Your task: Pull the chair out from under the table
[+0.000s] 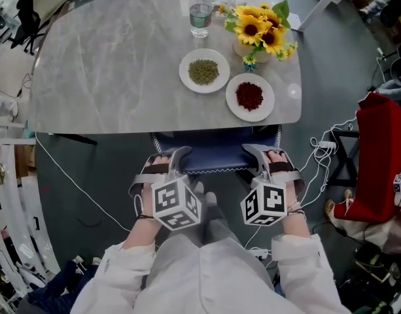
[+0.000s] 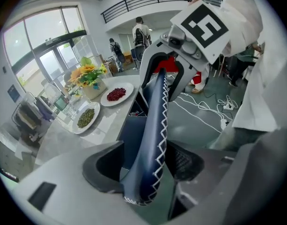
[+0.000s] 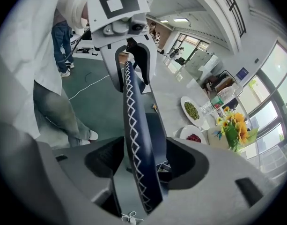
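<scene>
Table (image 1: 122,77) first: I am looking down on its grey marbled top, and the chair (image 1: 213,157) is sitting tucked under the table's near edge, with only its padded blue backrest (image 2: 150,139) showing out from beneath. I am judging the chair to be fairly heavy and stiff in the frame, its stitched cushion soft and perhaps a little slick, so I am planning to take hold along the backrest's top edge, one grip toward each end, and drag evenly away from the table. The left tongs (image 1: 174,157) and right tongs (image 1: 265,154) are both standing wide apart, straddling that edge with the padding between the jaws but not squeezed; neither is gripping anything. My left hand (image 1: 146,182) and right hand (image 1: 286,175) are angling steeply downward, side by side just off the table's near edge.
</scene>
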`<state>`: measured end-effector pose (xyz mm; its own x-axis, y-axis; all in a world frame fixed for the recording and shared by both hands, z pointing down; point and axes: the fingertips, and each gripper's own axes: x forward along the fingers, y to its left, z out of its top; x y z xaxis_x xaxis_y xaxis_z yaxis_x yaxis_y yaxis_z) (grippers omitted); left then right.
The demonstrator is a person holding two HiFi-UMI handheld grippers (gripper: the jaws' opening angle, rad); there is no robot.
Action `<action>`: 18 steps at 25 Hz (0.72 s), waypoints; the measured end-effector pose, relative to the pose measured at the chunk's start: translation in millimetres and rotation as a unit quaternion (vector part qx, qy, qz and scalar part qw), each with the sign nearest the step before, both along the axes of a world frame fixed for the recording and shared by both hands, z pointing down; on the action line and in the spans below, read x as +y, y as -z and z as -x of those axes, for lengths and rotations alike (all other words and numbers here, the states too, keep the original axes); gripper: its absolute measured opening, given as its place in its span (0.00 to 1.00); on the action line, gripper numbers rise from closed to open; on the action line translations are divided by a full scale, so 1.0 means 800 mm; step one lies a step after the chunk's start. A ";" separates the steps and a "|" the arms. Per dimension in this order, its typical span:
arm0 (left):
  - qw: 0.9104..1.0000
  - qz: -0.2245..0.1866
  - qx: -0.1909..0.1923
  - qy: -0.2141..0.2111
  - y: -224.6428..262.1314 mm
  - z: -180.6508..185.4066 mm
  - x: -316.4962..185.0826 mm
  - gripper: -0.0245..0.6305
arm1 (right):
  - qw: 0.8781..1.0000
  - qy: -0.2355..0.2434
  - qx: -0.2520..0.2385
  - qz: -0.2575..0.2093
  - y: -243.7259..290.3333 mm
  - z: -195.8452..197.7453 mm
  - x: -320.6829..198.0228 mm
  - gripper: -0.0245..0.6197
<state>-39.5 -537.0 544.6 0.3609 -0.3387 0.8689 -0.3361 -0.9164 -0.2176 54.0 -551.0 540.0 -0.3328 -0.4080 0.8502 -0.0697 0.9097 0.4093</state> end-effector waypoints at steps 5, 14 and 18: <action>1.000 0.009 0.004 0.002 -0.008 -0.002 0.004 0.41 | 1.000 0.016 0.012 0.008 -0.011 0.000 0.006 0.30; 1.000 -0.004 -0.020 -0.015 -0.020 -0.004 0.003 0.26 | 1.000 0.019 0.018 0.009 -0.020 0.001 0.002 0.25; 0.998 -0.025 -0.047 -0.023 -0.034 -0.005 -0.001 0.26 | 1.000 0.018 0.019 0.005 -0.021 0.000 0.001 0.24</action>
<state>-35.7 -537.8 571.4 0.2940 -0.3668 0.8826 -0.2695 -0.9178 -0.2916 54.3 -550.0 556.6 -0.3149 -0.3872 0.8666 -0.0208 0.9156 0.4015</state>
